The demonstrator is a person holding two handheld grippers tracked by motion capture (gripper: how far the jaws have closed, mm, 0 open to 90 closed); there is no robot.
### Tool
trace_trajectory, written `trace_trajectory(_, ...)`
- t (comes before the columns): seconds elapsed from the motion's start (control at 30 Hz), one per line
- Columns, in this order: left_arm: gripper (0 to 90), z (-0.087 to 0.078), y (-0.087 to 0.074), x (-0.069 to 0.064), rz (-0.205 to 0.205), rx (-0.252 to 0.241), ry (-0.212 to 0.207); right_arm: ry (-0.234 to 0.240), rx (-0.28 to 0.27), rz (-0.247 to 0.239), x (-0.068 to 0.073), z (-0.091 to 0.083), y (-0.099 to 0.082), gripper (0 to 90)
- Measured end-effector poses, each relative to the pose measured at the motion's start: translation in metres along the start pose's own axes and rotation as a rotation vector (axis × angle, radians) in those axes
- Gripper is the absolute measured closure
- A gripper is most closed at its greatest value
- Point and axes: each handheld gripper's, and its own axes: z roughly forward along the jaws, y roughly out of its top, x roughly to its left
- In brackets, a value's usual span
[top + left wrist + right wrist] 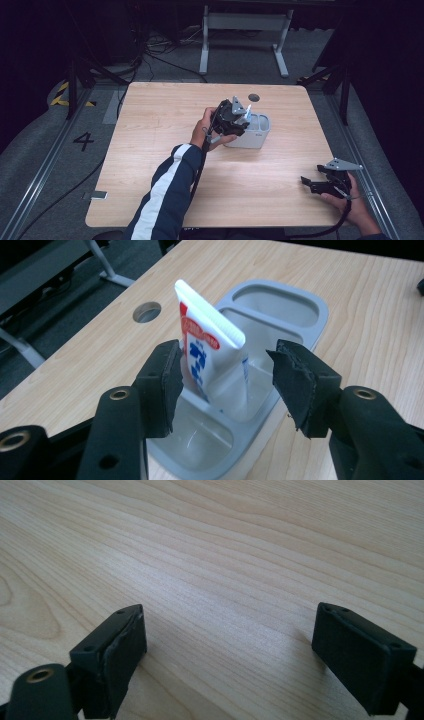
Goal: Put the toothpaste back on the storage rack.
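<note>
One white tube (212, 357), red-blue lettering

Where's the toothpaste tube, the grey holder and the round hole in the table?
toothpaste tube (210, 357), left gripper view, its printed front.
grey holder (320, 307), left gripper view, its far rim.
round hole (147, 312), left gripper view, its middle.

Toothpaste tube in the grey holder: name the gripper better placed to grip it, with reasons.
Left. The left gripper is open with its jaws on either side of the toothpaste tube standing in the grey holder. The right gripper sits open near the table's near right corner.
</note>
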Motion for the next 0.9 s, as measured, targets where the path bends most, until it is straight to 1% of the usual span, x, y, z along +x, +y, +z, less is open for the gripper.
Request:
trace_trajectory(0.1,44.1,-0.003,-0.003,0.003,-0.002,0.005,-0.002,0.0,0.0,0.0,0.0,0.0,0.0,14.6)
trace_trajectory(0.27,42.5,-0.013,-0.011,0.008,0.013,0.029,-0.001,0.0,0.0,0.0,0.0,0.0,0.0,14.6)
trace_trajectory(0.33,41.7,-0.015,-0.012,0.008,0.016,0.038,0.001,0.0,0.0,0.0,0.0,0.0,0.0,14.6)
trace_trajectory(0.37,40.8,-0.016,-0.013,0.008,0.028,0.043,0.004,0.0,0.0,0.0,0.0,0.0,0.0,14.6)
trace_trajectory(0.4,40.1,-0.017,-0.014,0.008,0.03,0.048,0.004,0.0,0.0,0.0,0.0,0.0,0.0,14.6)
trace_trajectory(0.5,38.9,-0.022,-0.02,0.007,0.051,0.073,0.007,-0.001,0.0,0.001,0.0,0.0,0.0,14.6)
trace_trajectory(0.63,37.0,-0.028,-0.031,0.004,0.087,0.107,0.016,-0.001,0.0,0.002,0.0,0.0,0.0,14.6)
trace_trajectory(0.7,36.6,-0.032,-0.037,0.004,0.098,0.118,0.016,-0.001,0.0,0.001,0.0,0.0,0.0,14.6)
trace_trajectory(0.8,35.9,-0.037,-0.044,0.003,0.107,0.128,0.026,-0.002,0.0,0.002,0.0,0.0,0.0,14.6)
trace_trajectory(0.83,35.6,-0.037,-0.044,0.003,0.107,0.128,0.026,-0.002,0.0,0.002,0.0,0.0,0.0,14.6)
trace_trajectory(0.9,35.5,-0.043,-0.052,0.004,0.107,0.137,0.028,-0.002,0.0,0.003,0.0,0.0,0.0,14.6)
